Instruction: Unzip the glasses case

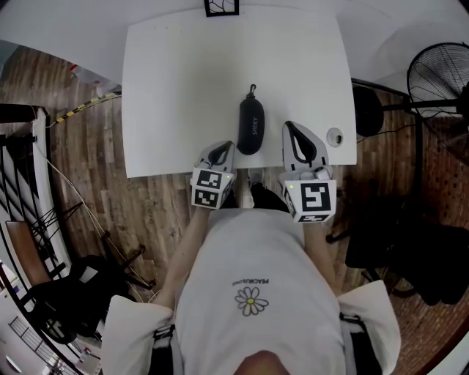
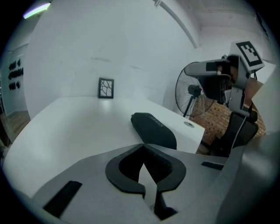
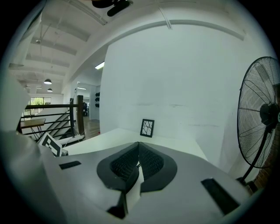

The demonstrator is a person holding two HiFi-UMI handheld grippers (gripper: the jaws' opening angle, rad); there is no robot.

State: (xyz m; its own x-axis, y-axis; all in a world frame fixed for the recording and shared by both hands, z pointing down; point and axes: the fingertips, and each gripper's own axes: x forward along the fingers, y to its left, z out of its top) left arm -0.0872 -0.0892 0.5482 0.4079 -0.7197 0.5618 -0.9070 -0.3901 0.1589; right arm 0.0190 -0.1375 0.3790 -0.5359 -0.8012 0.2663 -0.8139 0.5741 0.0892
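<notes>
Left hand-held gripper (image 1: 220, 150) sits just left of the glasses case (image 1: 250, 126), level with the case's near end and not touching it. Its jaws are closed tip to tip, nothing between them. The case is black and lies lengthwise on the white surface (image 1: 176, 88), little loop (image 1: 253, 89) pointing away from the person. Way past the case's far end, a small framed pattern card (image 1: 221, 6) stands at the surface's back edge. Right hand-held gripper (image 1: 293, 132) is just right of the case, alongside its near half, also clear of it, jaws pressed together and empty. Further right of the case there's a small round thing (image 1: 335, 136) by the surface's corner, then a standing fan (image 1: 440, 77) on the floor.
</notes>
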